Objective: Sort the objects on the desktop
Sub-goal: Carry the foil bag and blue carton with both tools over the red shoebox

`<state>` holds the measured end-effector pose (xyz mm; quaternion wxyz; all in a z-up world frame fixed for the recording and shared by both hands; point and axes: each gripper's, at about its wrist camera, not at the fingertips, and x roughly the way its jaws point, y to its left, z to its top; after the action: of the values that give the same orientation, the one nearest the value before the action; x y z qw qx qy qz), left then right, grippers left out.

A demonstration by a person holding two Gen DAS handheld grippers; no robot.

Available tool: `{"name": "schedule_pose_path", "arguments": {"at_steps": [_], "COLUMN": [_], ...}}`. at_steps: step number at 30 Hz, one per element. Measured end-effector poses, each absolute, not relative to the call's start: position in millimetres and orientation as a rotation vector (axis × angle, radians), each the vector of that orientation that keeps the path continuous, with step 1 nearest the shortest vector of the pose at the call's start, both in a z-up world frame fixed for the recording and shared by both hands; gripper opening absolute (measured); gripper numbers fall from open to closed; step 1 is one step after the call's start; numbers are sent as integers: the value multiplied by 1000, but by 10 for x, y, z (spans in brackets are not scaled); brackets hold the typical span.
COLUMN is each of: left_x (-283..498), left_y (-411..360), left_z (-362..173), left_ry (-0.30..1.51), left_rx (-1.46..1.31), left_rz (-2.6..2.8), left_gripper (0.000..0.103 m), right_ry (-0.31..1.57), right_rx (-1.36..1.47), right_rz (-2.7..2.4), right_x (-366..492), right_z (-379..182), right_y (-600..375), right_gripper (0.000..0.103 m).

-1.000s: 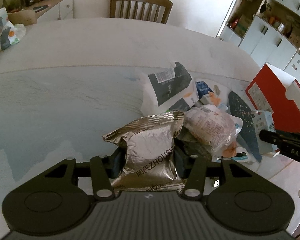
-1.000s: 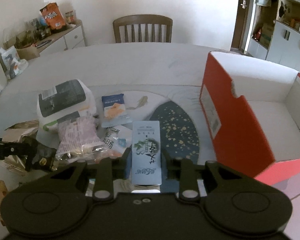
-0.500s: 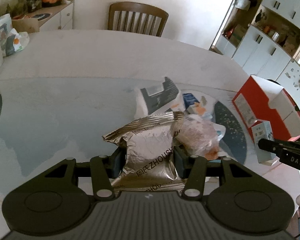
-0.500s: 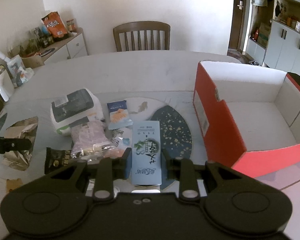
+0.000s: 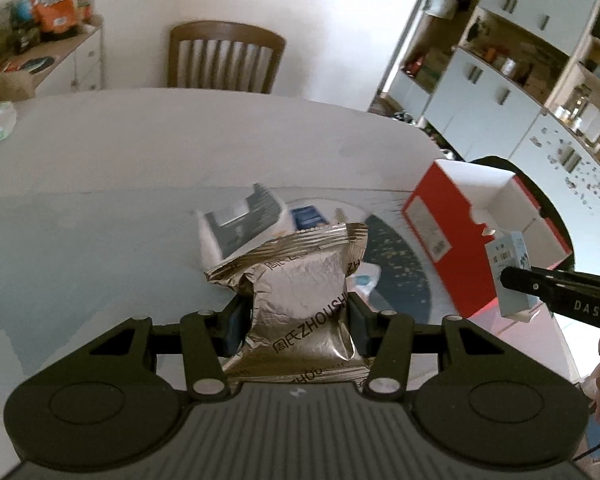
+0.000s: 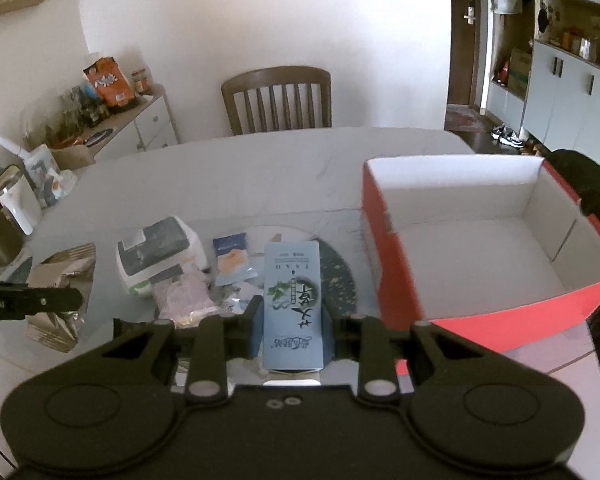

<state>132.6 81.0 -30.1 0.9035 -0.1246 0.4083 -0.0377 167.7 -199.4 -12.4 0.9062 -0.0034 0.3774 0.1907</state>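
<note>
Left wrist view: my left claw (image 5: 298,316) clamps the foil packet (image 5: 300,304); my right claw (image 6: 292,330) pinches the blue carton (image 6: 293,304), both clear of the worktop (image 6: 220,176) for the red box (image 6: 396,280).

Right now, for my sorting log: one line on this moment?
left gripper: shut on foil snack bag | right gripper: shut on blue tea box | red box: empty

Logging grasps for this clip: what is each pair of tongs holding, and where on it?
Left tongs: silver foil snack packet, pinched across its middle. Right tongs: light blue carton, clamped by its long sides near the lower end.
</note>
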Motion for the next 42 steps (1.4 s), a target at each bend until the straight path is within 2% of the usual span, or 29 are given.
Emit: {"name": "schedule_pose_path", "arguments": {"at_steps": [19,42], "left_x": [1798,2480], "left_y": [-96,-1503], "left_z": [29,-32], "left_ry": [797,843], "left_rx": [-143,-32], "left_rz": [-264,-428], "left_gripper": [50,50], "right_ry": [766,802], "right_rx": [65,67], "right_rz": [311,269], "right_x": [1875,2437], "right_z": [40,-74], "right_y": [-2725,-3566], "right_gripper": [28,28]}}
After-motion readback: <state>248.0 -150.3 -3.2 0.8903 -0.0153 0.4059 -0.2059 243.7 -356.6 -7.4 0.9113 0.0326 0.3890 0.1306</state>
